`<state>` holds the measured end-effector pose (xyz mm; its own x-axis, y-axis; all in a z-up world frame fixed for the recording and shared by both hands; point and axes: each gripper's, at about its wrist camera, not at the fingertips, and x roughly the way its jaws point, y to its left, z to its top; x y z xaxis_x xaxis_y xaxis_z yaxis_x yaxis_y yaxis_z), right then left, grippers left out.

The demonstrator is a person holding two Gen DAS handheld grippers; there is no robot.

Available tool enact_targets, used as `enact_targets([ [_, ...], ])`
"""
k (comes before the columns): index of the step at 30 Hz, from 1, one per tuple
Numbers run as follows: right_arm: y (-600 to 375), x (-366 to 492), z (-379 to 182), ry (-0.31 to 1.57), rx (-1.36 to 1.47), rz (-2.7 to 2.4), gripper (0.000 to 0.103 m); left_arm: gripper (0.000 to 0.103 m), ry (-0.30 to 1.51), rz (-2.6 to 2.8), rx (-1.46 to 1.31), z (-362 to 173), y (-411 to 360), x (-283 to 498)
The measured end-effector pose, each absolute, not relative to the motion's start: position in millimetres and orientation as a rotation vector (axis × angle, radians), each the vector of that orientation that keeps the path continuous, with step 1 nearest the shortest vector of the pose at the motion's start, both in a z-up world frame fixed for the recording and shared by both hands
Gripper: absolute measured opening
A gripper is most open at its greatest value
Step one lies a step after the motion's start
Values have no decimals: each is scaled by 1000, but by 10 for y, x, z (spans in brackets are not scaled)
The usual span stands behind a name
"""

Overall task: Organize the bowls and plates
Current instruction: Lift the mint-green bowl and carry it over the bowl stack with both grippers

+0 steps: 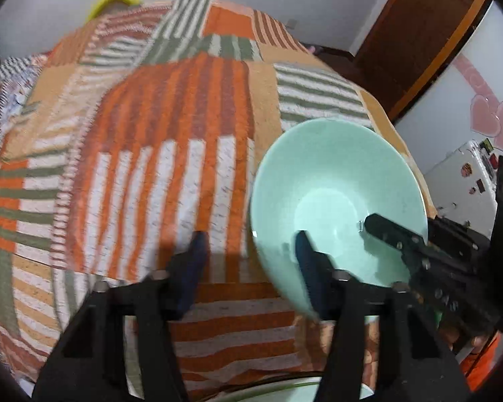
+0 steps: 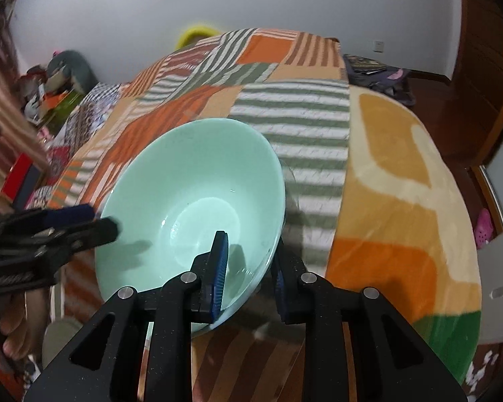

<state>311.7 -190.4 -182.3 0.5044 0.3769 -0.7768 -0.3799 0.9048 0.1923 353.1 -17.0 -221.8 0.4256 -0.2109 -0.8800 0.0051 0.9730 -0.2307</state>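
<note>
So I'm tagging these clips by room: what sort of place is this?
Probably a bedroom at home: a patchwork bedspread covers what looks like a bed, clutter sits by the wall, and a wooden door stands nearby.

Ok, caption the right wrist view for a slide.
Right gripper clamps the mint bowl's rim above the striped blanket.

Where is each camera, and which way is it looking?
Left wrist camera: sits on the left gripper, looking down along its fingers at the striped blanket and the green bowl; one finger is inside the bowl, one outside. The right gripper reaches in from the right.
Right wrist camera: sits on the right gripper, looking down at the green bowl, its fingers shut on the rim. The left gripper shows at the left.
Both views share the bowl, the blanket and both grippers.
</note>
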Motion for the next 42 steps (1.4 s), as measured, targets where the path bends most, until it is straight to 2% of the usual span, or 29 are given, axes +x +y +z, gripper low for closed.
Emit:
enact_targets([
  [2, -1883, 3085, -1848, 944, -17, 458, 22, 25, 1158, -159, -213, -2294, -209, 3560],
  [4, -1878, 3029, -1857, 938, -27, 449, 23, 19, 1165, -175, -232, -2322, -227, 3565],
  [5, -1863, 3023, -1855, 934, -33, 442, 23, 11, 1166, -191, -240, -2320, -244, 3560],
  [6, -1843, 3030, -1852, 932, -33, 436, 23, 11, 1165, -191, -235, -2311, -262, 3547],
  [15, -1846, 2941, -1791, 954, 52, 430, 22, 10, 1145, -179, -223, -2166, -271, 3306],
  [23, -1756, 2688, -1514, 890, 58, 454, 22, 11, 1050, -163, -212, -1742, -187, 2931],
  [31, -1620, 2395, -1154, 791, 38, 484, 22, 11, 991, -137, -240, -1453, 54, 2526],
  [42, -1224, 2046, -1126, 785, 23, 534, 22, 11, 946, -87, -288, -1317, 501, 1940],
])
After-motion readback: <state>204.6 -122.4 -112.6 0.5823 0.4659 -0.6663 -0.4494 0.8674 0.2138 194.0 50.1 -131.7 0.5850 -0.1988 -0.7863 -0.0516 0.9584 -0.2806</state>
